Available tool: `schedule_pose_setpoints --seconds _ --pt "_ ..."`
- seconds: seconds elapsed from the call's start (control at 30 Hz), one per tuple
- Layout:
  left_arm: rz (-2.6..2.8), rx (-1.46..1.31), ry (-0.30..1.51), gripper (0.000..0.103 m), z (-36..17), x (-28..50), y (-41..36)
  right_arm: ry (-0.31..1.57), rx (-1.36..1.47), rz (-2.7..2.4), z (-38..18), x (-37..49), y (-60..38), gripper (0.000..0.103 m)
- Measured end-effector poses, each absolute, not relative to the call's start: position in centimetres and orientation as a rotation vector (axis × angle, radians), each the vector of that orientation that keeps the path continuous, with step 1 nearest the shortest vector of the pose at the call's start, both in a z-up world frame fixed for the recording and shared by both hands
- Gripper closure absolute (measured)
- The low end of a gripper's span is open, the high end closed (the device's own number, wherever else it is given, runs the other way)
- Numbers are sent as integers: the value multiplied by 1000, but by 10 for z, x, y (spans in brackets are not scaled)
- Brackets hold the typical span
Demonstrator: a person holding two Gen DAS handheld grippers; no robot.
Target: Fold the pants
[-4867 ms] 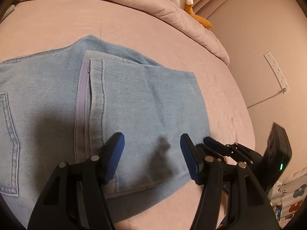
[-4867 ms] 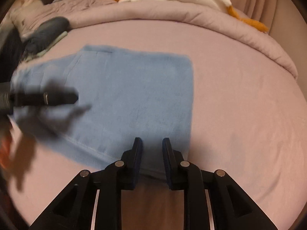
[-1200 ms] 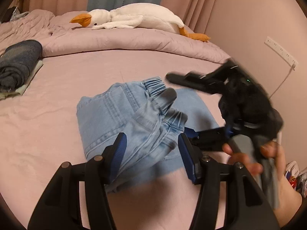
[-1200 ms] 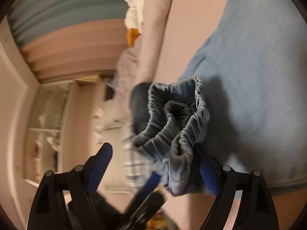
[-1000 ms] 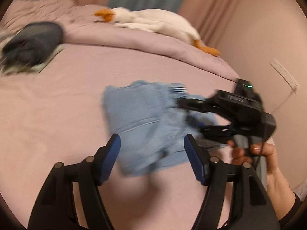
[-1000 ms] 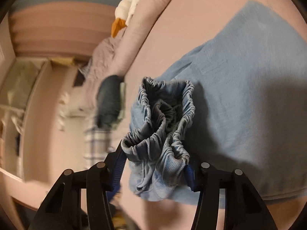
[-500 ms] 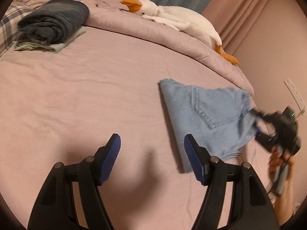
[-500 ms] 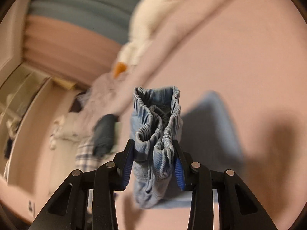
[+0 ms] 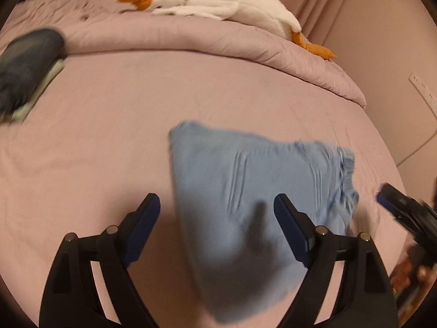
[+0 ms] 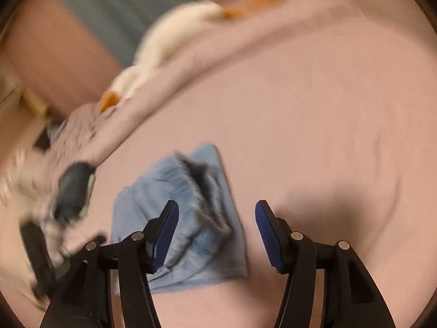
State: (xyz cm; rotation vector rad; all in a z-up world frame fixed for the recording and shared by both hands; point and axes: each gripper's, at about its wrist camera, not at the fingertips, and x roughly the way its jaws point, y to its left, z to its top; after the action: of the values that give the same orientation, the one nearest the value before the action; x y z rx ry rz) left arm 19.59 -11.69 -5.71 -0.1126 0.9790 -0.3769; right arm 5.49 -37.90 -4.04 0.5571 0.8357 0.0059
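The light blue denim pants (image 9: 245, 191) lie folded into a compact bundle on the pink bed sheet (image 9: 109, 114), elastic waistband at the right. My left gripper (image 9: 215, 218) is open and empty, held above the bundle's near left part. My right gripper (image 10: 217, 232) is open and empty above the bed, with the pants (image 10: 185, 218) below and to the left of its jaws. In the left wrist view the right gripper (image 9: 404, 213) shows blurred at the right edge.
A white plush goose (image 9: 213, 0) lies on the rolled pink duvet (image 9: 191, 35) at the back. A stack of dark folded clothes (image 9: 24, 63) sits at the far left. A wall with a power strip (image 9: 423, 93) borders the bed on the right.
My right gripper has opened and let go of the pants' waistband; the bundle now lies flat on the sheet. My left gripper has moved right, over the pants.
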Motion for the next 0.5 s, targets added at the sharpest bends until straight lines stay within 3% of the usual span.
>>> schedule_pose_setpoints --seconds 0.03,0.07,0.1,0.13,0.2,0.33,0.43,0.5 --pt "-387 -90 978 18 -58 206 -125 819 508 62 -35 57 -370 44" --pt "-389 -70 979 20 -60 215 -132 809 468 110 -31 59 -361 51" --pt "-386 -55 984 22 -62 220 -136 803 437 154 -30 62 -354 65" --pt "-393 -43 1002 28 -66 229 -143 823 386 198 -33 70 -341 68" --pt "-409 -11 1056 28 -80 245 -157 865 307 188 -44 82 -330 69" --pt "-403 83 1073 11 -93 256 -176 995 235 137 -85 94 -322 73" --pt "-405 121 1056 11 -91 259 -180 1002 229 162 -80 91 -328 74" --pt "-426 63 1044 16 -84 256 -166 993 253 176 -68 87 -334 74"
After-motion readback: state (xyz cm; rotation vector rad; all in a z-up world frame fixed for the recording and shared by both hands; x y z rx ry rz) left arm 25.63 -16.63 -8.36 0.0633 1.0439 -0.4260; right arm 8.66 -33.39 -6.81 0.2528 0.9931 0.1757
